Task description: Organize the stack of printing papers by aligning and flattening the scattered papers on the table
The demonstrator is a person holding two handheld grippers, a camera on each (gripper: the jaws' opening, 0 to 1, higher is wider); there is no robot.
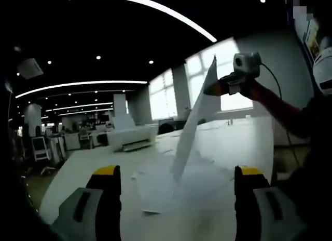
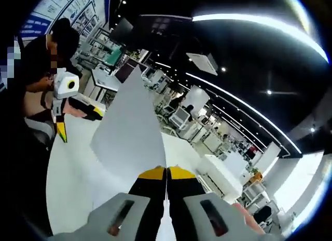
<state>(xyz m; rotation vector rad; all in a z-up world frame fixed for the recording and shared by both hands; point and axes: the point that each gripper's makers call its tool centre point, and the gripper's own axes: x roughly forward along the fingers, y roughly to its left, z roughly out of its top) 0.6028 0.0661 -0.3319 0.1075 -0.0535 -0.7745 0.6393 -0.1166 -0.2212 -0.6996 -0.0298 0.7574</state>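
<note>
The sheet of paper (image 1: pixel 194 114) you have lifted stands on edge at centre frame in the left gripper view, its lower end touching the scattered papers (image 1: pixel 176 186) on the white table (image 1: pixel 93 165). Your right gripper (image 2: pixel 166 174) is clamped on its edge; your left gripper (image 1: pixel 176 173) hangs wide apart below. Pull sideways and the sheet may crease, or drag the loose papers further askew.
</note>
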